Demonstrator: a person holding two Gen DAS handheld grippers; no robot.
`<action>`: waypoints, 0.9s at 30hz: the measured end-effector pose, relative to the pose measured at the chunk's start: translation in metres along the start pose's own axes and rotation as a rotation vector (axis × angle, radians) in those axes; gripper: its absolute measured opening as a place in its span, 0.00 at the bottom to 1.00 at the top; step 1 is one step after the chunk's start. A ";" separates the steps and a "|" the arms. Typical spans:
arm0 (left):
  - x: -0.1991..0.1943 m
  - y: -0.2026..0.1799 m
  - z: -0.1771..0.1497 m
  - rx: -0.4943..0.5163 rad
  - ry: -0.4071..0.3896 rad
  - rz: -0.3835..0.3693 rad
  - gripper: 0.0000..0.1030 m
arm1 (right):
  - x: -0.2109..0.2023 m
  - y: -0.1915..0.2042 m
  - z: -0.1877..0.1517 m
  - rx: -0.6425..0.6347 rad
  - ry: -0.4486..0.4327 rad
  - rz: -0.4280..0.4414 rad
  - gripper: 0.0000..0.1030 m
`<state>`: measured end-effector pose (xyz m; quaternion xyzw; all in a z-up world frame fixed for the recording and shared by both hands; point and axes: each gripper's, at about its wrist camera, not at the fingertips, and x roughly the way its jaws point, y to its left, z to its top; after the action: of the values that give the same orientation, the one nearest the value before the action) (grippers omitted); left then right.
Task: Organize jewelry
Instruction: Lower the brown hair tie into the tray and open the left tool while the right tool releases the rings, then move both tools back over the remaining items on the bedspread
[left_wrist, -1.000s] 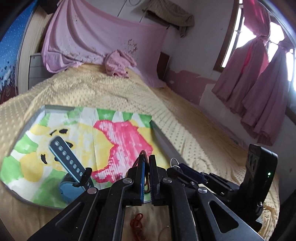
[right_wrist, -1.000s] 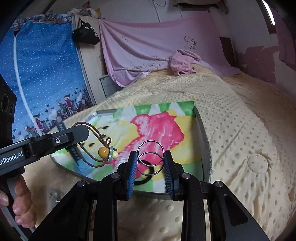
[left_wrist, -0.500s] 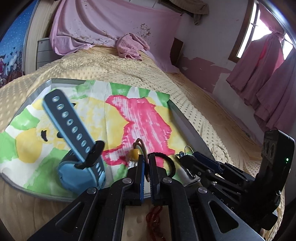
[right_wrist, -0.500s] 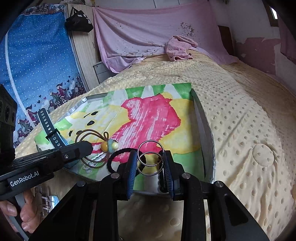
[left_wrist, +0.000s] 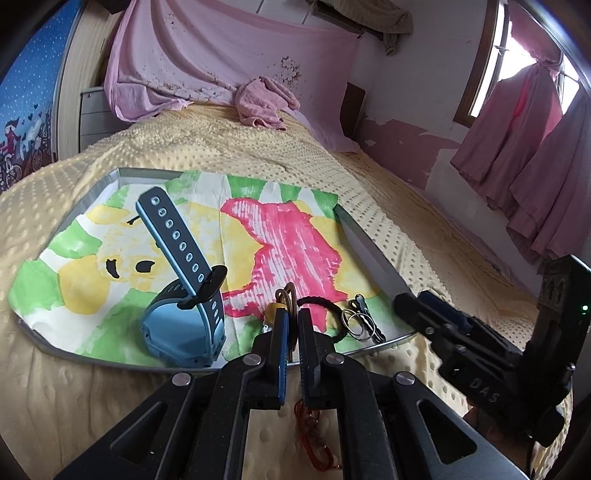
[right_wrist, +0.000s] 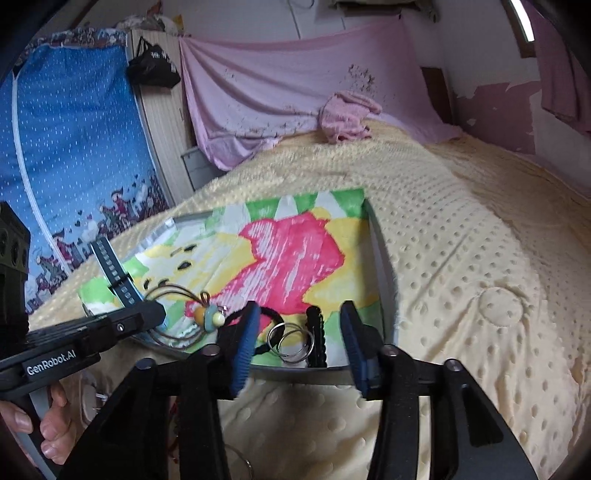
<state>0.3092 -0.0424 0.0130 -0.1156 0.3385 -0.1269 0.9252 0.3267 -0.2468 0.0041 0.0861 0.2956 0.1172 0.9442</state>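
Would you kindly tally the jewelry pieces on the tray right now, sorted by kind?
Blue smartwatch: 1
Silver hoop rings: 2
Black braided cord bracelet: 1
Brown cord bracelet with beads, gripped in the left gripper: 1
Total: 5
Another small metal piece beside the hoops is too unclear to count.

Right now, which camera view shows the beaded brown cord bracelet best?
The right wrist view: the beaded brown cord bracelet shows from the side, loops and yellow bead clear, held by the left tongs over the tray. In the left wrist view the tongs hide most of it.
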 end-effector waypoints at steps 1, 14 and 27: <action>-0.003 0.000 -0.001 0.001 -0.006 0.000 0.06 | -0.004 0.000 0.000 0.002 -0.014 0.000 0.46; -0.062 -0.004 -0.018 -0.007 -0.191 0.008 0.72 | -0.075 -0.001 0.000 -0.030 -0.158 -0.034 0.74; -0.119 0.001 -0.059 0.043 -0.327 0.122 1.00 | -0.140 0.010 -0.025 -0.049 -0.271 -0.022 0.98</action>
<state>0.1824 -0.0119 0.0403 -0.0941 0.1871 -0.0575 0.9761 0.1985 -0.2727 0.0616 0.0750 0.1636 0.1012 0.9784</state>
